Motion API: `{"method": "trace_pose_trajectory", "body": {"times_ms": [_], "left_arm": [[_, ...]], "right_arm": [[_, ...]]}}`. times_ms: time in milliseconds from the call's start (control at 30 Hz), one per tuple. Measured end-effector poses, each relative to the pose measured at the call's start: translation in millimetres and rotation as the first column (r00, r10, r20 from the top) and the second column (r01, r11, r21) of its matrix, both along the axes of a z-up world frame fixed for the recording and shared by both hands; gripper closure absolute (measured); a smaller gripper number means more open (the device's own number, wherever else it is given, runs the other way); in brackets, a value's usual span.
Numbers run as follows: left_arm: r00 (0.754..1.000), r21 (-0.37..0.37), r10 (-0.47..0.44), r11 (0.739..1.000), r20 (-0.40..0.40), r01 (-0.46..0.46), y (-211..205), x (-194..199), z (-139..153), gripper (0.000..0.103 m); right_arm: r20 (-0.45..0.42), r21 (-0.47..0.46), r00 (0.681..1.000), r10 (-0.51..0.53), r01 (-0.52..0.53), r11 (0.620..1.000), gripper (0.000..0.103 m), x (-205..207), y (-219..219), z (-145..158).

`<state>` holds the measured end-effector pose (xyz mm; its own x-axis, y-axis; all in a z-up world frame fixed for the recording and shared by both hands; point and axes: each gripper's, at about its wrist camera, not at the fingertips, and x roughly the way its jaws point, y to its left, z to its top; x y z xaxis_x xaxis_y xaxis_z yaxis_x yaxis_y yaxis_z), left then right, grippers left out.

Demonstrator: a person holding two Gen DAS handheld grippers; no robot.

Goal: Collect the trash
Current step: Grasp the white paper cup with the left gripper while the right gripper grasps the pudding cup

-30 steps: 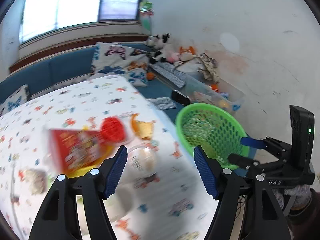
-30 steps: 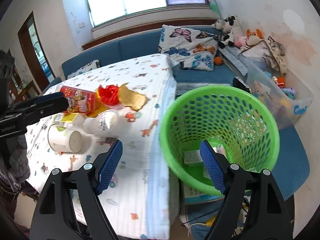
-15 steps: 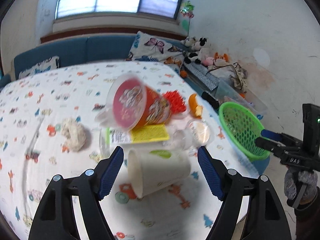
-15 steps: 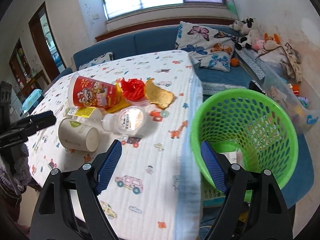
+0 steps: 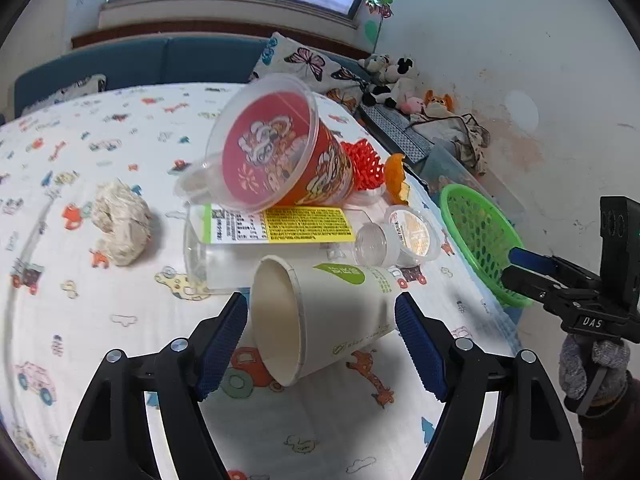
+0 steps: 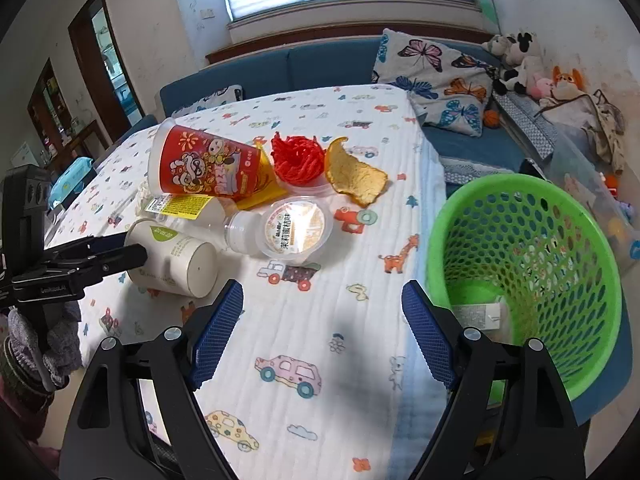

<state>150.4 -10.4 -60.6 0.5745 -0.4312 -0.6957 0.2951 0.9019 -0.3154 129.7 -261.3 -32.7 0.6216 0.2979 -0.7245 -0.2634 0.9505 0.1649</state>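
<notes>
White letters "DAS" sit on the black body of the right tongs [image 5: 520, 264], the small sealed tub's lid [image 6: 296, 226] carries Chinese characters reading 茉莉蜜桔味, and the fine print on the clear bottle's yellow label [image 5: 308, 224] stays unreadable.

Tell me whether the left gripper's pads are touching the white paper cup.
Apart. In the left wrist view the white paper cup lies on its side between the left gripper's open blue pads, with tablecloth showing on both sides.
</notes>
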Motion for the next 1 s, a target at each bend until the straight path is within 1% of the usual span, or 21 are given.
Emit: {"method": "trace_pose_trajectory", "body": {"times_ms": [100,167,233,267,400,533,700,800,833,1000], "left_arm": [[1.0,-0.034,-0.021,0.999,-0.012,0.02,0.5,2.6,-4.0,0.033],[0.999,-0.057,-0.04,0.998,-0.021,0.039,-0.3,3.4,-6.5,0.037],[0.998,-0.075,-0.061,0.995,-0.033,0.059,-2.3,4.2,-9.8,0.038],[0.997,-0.077,-0.067,0.995,-0.035,0.064,-3.2,4.0,-10.6,0.044],[0.994,-0.104,-0.097,0.99,-0.052,0.091,-7.5,4.4,-14.0,0.055],[0.992,-0.119,-0.113,0.987,-0.056,0.106,-10.3,1.9,-16.3,0.07],[0.99,-0.129,-0.134,0.983,-0.032,0.129,-14.7,-6.0,-13.5,0.084],[0.989,-0.132,-0.144,0.981,-0.022,0.14,-18.7,-9.9,-11.1,0.094],[0.989,-0.135,-0.148,0.98,-0.018,0.145,-19.2,-11.2,-10.0,0.1],[0.99,-0.144,-0.141,0.98,-0.002,0.139,-14.2,-19.3,-2.3,0.1]], "right_arm": [[-0.006,-0.006,1.0,0.01,-0.01,1.0,0.022,2.4,4.9,-1.9],[-0.01,-0.007,1.0,0.016,-0.016,1.0,0.022,4.2,6.8,-2.8],[-0.014,-0.009,1.0,0.019,-0.019,1.0,0.022,5.8,8.5,-4.2],[-0.017,-0.009,1.0,0.02,-0.02,1.0,0.022,6.6,9.0,-5.1],[-0.03,-0.01,0.999,0.024,-0.025,1.0,0.022,10.6,12.1,-9.8],[-0.037,-0.014,0.999,0.031,-0.032,0.999,0.022,13.7,14.9,-13.3],[-0.046,-0.02,0.998,0.038,-0.039,0.999,0.022,20.1,18.6,-18.2],[-0.043,-0.038,0.998,0.043,-0.045,0.998,0.022,24.6,21.9,-21.7],[-0.044,-0.043,0.998,0.046,-0.048,0.998,0.022,26.0,23.0,-22.9],[-0.049,-0.055,0.997,0.055,-0.057,0.997,0.022,35.5,27.1,-28.7]]}}
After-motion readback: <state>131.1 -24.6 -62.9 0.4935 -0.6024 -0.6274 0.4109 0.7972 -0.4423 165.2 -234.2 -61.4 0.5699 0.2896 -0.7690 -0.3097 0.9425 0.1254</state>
